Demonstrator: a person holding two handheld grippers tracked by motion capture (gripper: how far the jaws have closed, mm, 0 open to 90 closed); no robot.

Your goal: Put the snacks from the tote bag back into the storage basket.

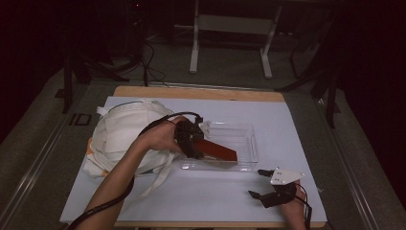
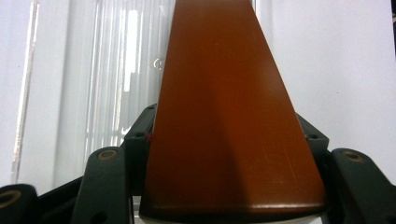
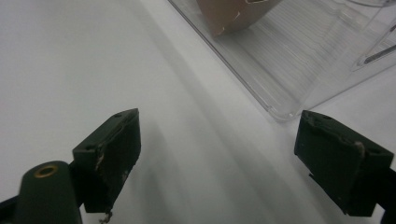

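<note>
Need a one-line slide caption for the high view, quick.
Left gripper holds a brown flat piece over the clear tray, white cloth bag beside it; right gripper rests open on the table.

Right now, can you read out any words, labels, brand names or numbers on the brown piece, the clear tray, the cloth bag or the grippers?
None can be read.
Brown flat piece held in the left gripper: plain, no print.
Clear plastic tray: a small embossed mark on its ribbed floor, too blurred to read.
White cloth bag: no print visible.
Right gripper: its grey plate shows no lettering.
</note>
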